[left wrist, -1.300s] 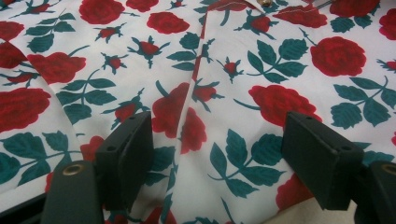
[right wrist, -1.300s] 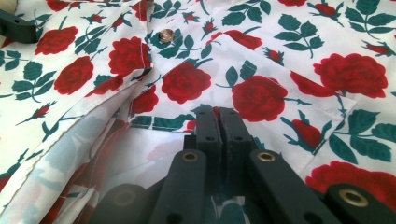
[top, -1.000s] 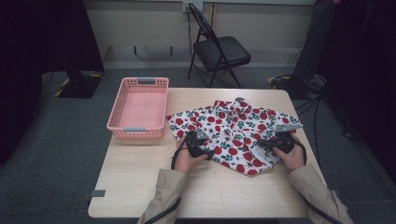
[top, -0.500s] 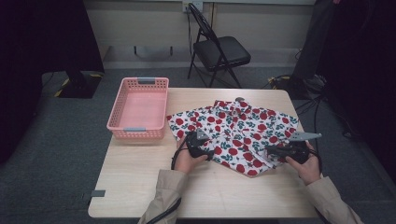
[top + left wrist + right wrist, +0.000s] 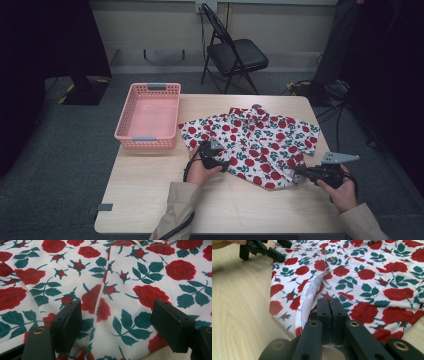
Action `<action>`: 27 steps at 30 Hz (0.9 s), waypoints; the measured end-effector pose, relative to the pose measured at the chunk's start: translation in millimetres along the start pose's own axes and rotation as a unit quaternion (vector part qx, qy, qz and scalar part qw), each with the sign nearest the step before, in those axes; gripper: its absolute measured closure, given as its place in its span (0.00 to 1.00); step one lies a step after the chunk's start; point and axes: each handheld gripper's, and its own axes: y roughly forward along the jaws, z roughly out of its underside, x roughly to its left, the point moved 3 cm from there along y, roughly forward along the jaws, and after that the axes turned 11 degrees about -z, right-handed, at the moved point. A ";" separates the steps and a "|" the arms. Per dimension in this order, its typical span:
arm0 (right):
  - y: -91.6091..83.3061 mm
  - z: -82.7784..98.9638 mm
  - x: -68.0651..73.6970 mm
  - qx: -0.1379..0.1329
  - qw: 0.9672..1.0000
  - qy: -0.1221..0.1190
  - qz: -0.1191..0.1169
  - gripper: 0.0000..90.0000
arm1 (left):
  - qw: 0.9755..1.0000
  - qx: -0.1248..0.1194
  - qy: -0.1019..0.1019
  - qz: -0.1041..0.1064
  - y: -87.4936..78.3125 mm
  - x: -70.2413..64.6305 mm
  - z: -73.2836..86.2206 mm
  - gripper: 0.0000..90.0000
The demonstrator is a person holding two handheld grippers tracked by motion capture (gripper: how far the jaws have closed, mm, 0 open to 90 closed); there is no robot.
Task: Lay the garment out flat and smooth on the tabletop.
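Two forearms in tan sleeves come in from the near edge of the desk [image 5: 150, 200]. The left hand [image 5: 200, 172] holds the left claw [image 5: 221, 161] low over the shirt [image 5: 260, 135] near its left hem, jaws spread wide apart. The right hand [image 5: 342, 192] holds the right claw [image 5: 299, 175] level at the shirt's near right corner, jaws pinched together on the hem

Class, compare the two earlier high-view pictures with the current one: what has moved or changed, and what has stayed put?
The right gripper, fingers shut on the hem of the rose-print shirt, has slid outward toward the table's right edge, drawing that lower corner with it. The left gripper stays open, resting on the shirt's left part. The pink basket and black chair have not moved.
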 end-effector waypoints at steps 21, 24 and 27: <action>-24.7 23.5 8.9 -0.001 1.000 0.006 0.000 0.98 | 1.000 0.000 0.000 -0.001 -0.1 -0.1 0.0 0.28; -29.2 27.4 11.0 -0.003 1.000 0.007 -0.003 0.98 | 1.000 0.000 -0.001 -0.001 0.0 -0.1 0.0 0.28; -31.4 30.3 12.9 0.000 1.000 0.006 -0.002 0.98 | 1.000 0.000 0.000 -0.001 0.0 -0.1 0.0 0.28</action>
